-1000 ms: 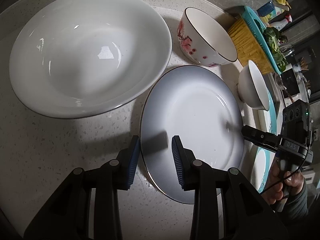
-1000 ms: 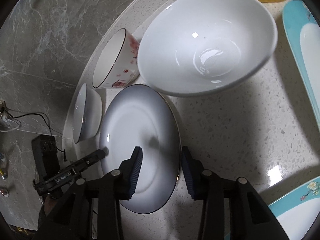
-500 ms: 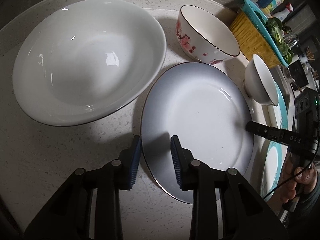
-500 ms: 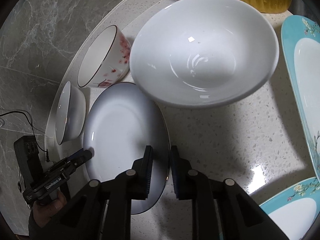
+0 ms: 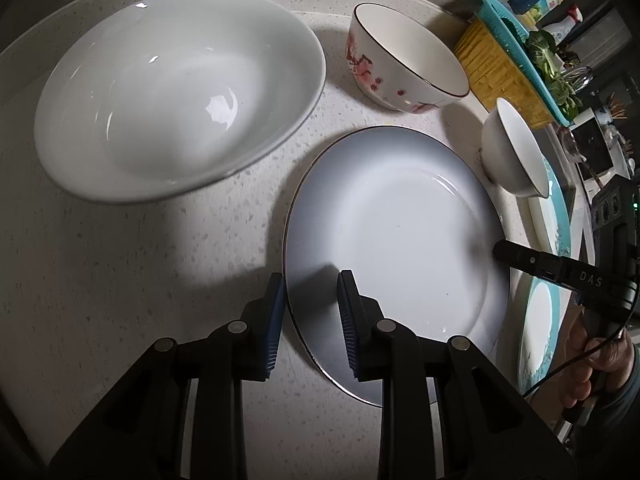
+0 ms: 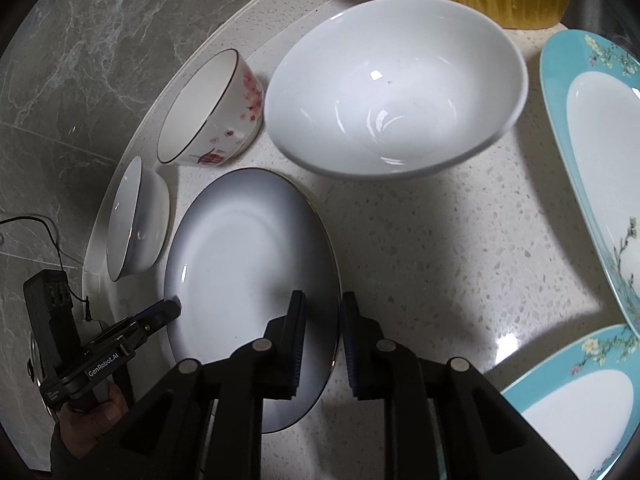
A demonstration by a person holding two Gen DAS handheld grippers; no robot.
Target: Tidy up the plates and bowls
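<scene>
While resting flat, plate: round white glazed ceramic plate with a thin dark rim line [image 5: 392,240], on the pale speckled stone worktop [image 5: 160,260], just beside the large plain white bowl [image 5: 172,92], the pink-blossom bowl [image 5: 400,68] and the small white bowl [image 5: 512,152].
Left tongs [image 5: 310,280]: closed on the plate's near rim, one blue pad outside the edge, one on the upper face.
Right tongs [image 6: 323,298]: clamped on the opposite rim in the same way.
Handling: stiff, smooth, probably slippery under the pads; brittle, so likely to chip if knocked against the neighbouring bowls; moderate weight, shared between two holds.
Where to hold: the sloped rim at two opposite points, as now; best lifted level, clear of the large bowl's lip.
Other ware: teal-bordered floral plates [image 6: 556,92] well apart on the far side.
Writing: "DAS" on the right tongs' body; "GenRobot.AI" on the left tongs' body; nothing legible on the crockery.
</scene>
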